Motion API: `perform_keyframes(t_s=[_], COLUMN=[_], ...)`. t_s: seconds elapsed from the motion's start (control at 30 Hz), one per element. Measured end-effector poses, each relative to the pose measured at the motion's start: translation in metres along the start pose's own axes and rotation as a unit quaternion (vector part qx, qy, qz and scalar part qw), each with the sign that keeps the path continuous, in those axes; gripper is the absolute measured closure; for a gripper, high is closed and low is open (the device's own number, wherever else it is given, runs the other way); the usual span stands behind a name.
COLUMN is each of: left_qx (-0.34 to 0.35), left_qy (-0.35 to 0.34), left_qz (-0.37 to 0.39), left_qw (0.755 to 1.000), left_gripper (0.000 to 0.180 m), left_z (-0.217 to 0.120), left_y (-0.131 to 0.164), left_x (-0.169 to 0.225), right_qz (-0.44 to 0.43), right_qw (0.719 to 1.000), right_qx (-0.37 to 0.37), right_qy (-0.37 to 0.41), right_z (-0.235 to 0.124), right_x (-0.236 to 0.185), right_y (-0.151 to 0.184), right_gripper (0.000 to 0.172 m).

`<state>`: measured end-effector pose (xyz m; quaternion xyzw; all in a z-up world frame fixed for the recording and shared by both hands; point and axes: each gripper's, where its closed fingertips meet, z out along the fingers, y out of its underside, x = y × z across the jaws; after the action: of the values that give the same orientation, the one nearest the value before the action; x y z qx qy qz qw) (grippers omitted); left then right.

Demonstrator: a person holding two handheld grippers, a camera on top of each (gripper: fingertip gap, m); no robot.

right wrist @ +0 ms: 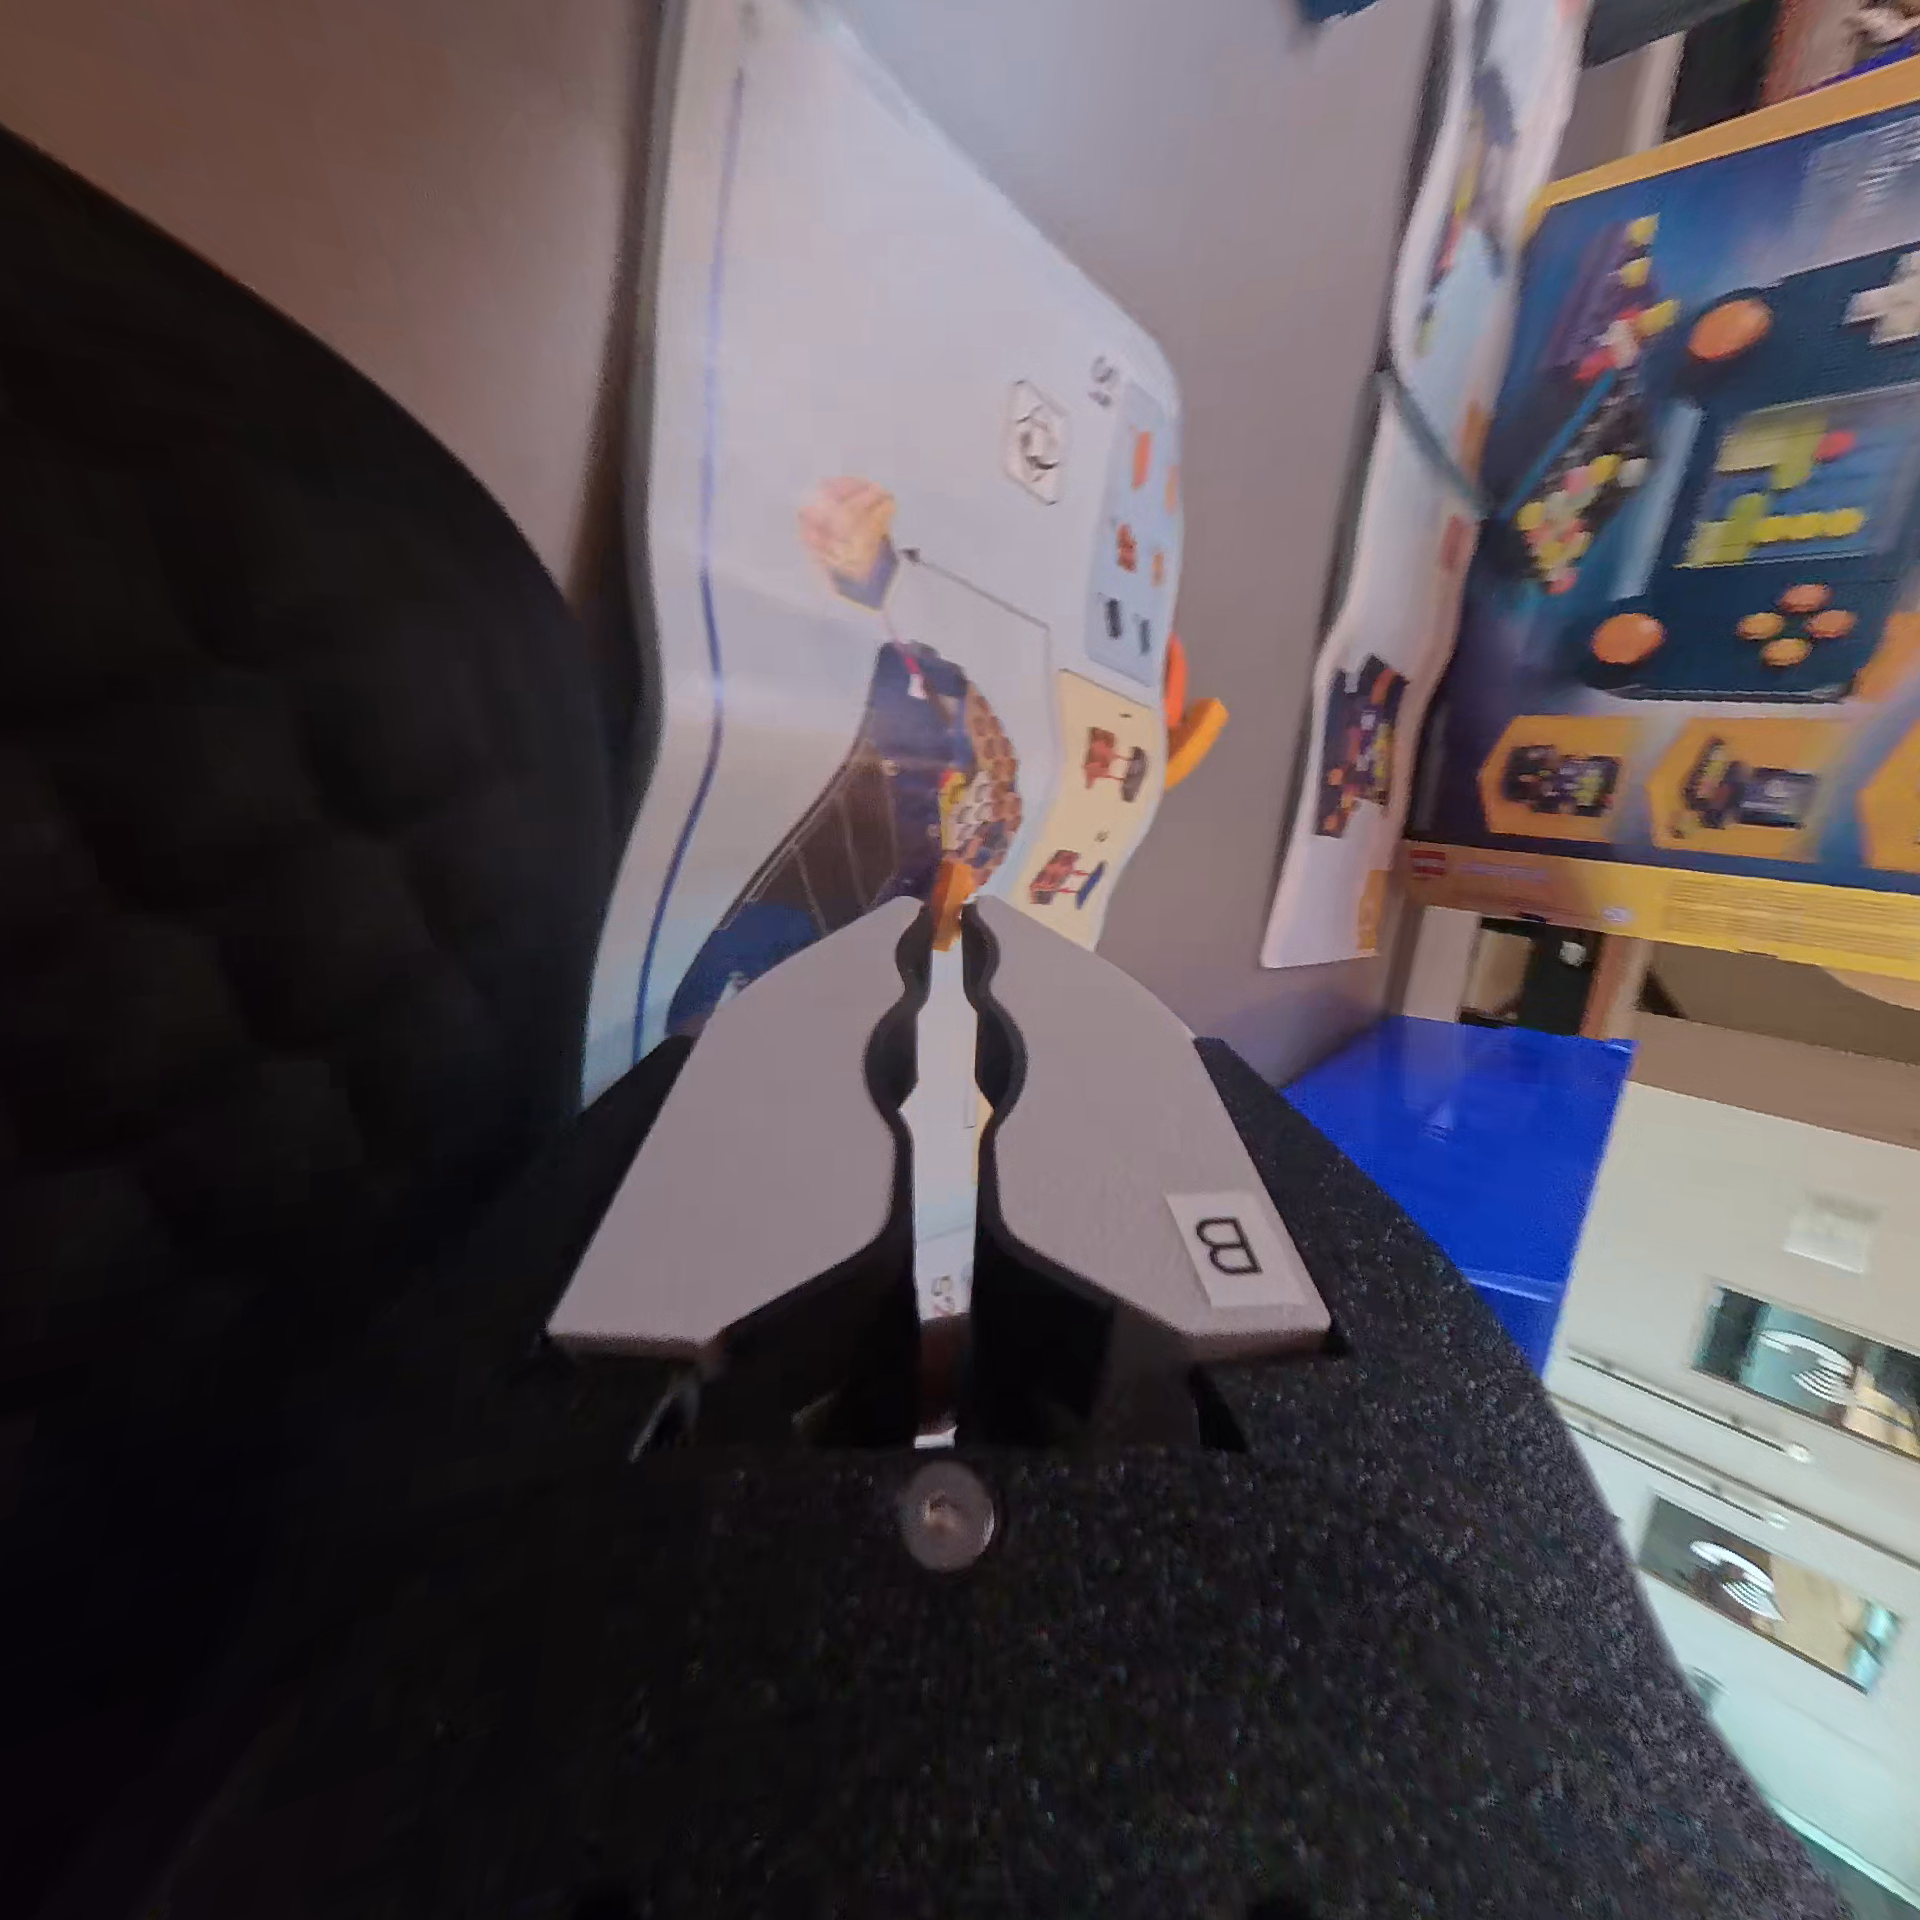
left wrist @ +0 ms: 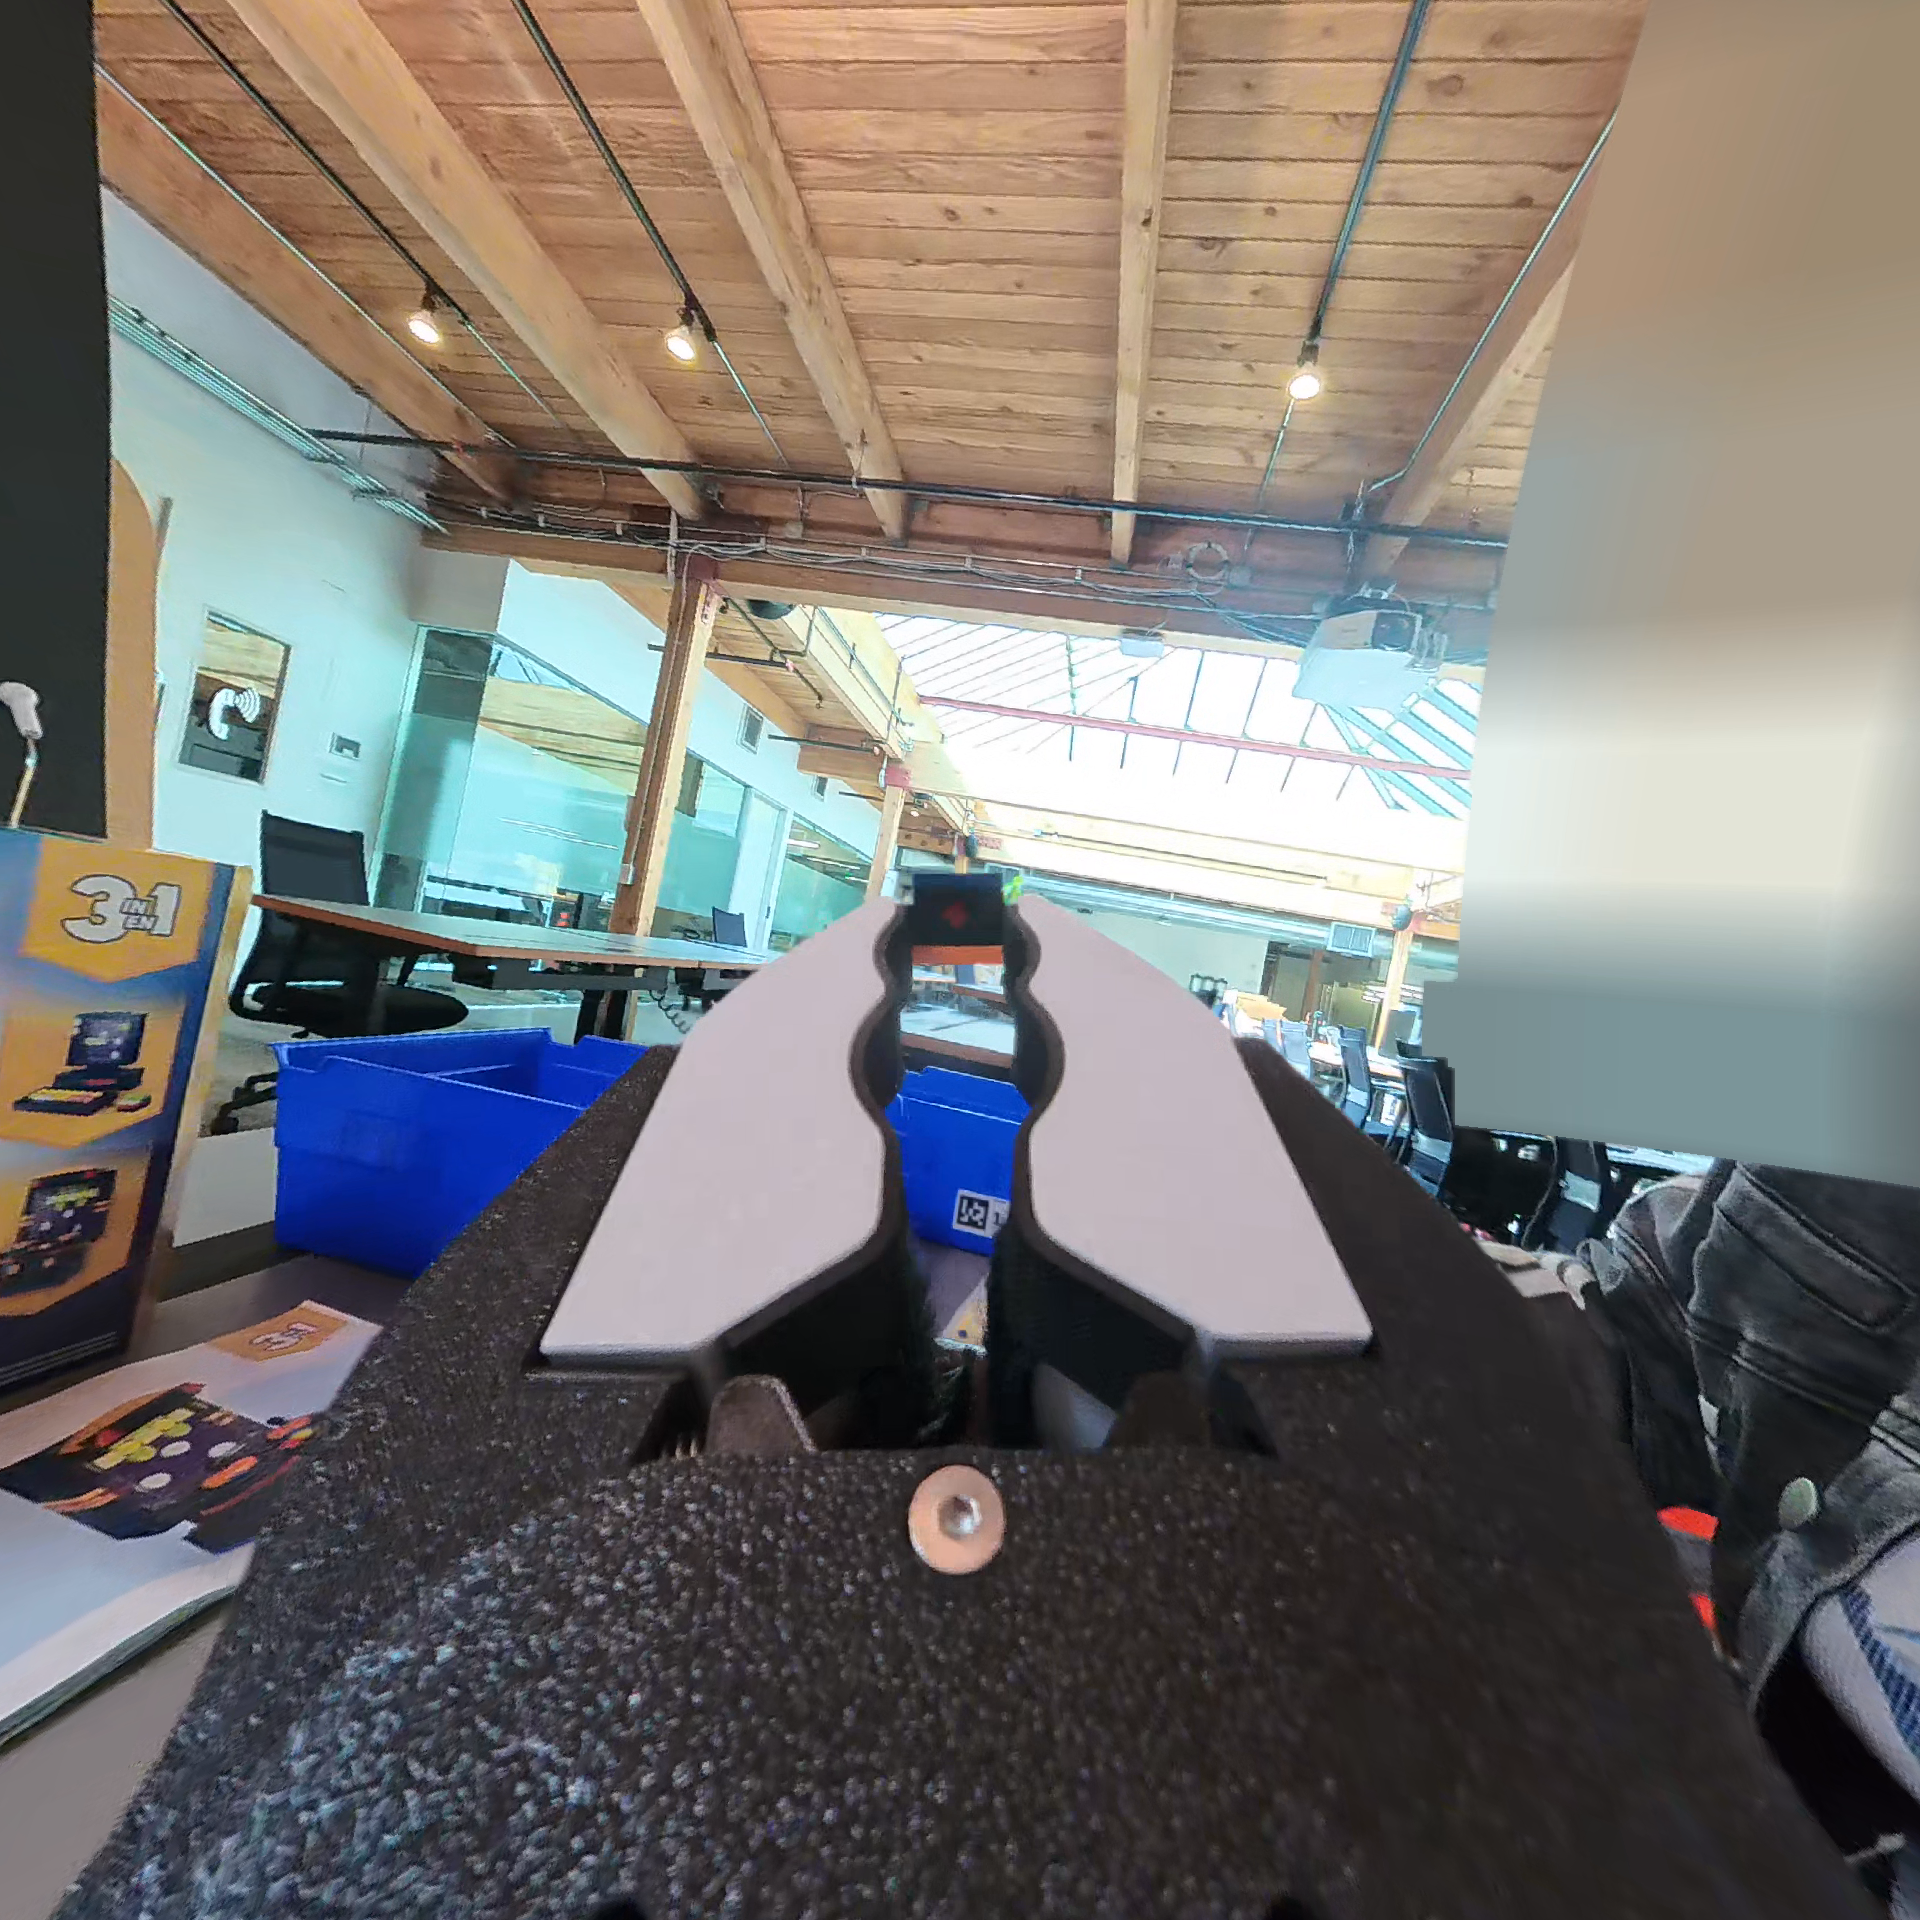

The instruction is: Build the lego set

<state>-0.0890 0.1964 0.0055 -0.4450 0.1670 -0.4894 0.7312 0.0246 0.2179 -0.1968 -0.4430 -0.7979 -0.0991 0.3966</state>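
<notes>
left gripper [left wrist: 958, 920]: jaws closed on a small dark block with an orange base [left wrist: 957, 916], both tips pressing its sides; held up in the air, aimed at the ceiling.
dark block: only its near face shows, red mark in the middle, a green speck at its top right corner; rest hidden behind the tips, shape beyond that hard to make out.
right gripper [right wrist: 943, 923]: jaws nearly shut, pinching a small orange piece [right wrist: 948, 902] at the very tips; piece is blurred, lower part hidden between the tips.
orange piece: in front of an open instruction booklet [right wrist: 883, 436], whether it touches the page cannot be told.
second orange part [right wrist: 1195, 727]: sticks out past the booklet's right edge, mostly hidden behind the page.
right view left side: big black shape [right wrist: 260, 831], out of focus, cut off by the frame, cannot tell what it is.
toy box [right wrist: 1714, 520]: blurred, cut by the right edge; also seen in the left view [left wrist: 94, 1091], cut at the left edge.
blue bin [left wrist: 416, 1132]: on the worktop [left wrist: 239, 1247] behind the left gripper, middle hidden by the fingers; contents not visible.
booklet cover [left wrist: 156, 1455]: lower left, partly under the gripper body.
person: dark jacket sleeve [left wrist: 1766, 1403] at right edge, cut off.
right view overall: motion blur, small print and pictures unreadable.
</notes>
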Motion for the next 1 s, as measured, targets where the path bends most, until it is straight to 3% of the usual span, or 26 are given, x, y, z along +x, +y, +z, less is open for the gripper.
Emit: perform_keyframes(t_s=[0.17,0.37,0.5,0.57,0.7,1.0], left_qx=[-0.010,-0.011,-0.033,-0.056,-0.099,-0.136], left_qy=[0.010,0.010,0.032,0.052,0.101,0.131], left_qz=[-0.001,0.000,-0.011,-0.024,-0.069,-0.118], left_qw=[1.000,1.000,0.999,0.997,0.987,0.975], left_gripper=[0.165,0.165,0.165,0.165,0.165,0.165], left_z=[0.003,0.002,0.005,0.006,0.005,0.003], left_y=[0.003,0.003,0.011,0.020,0.034,0.051], left_x=[0.005,0.004,0.009,0.014,0.025,0.029], right_qz=[0.054,0.149,0.028,-0.062,-0.245,-0.413], right_qw=[0.995,0.965,0.952,0.947,0.921,0.838], right_qx=[0.034,0.128,0.196,0.220,0.189,0.227], right_qy=[-0.081,-0.175,-0.235,-0.224,-0.236,-0.274], right_z=[-0.007,-0.026,-0.044,-0.043,-0.029,-0.017], right_x=[-0.016,-0.014,-0.005,0.002,-0.006,-0.008], right_y=[-0.004,-0.014,-0.013,-0.016,-0.006,-0.001], right_gripper=[0.162,0.159,0.150,0.145,0.146,0.145])
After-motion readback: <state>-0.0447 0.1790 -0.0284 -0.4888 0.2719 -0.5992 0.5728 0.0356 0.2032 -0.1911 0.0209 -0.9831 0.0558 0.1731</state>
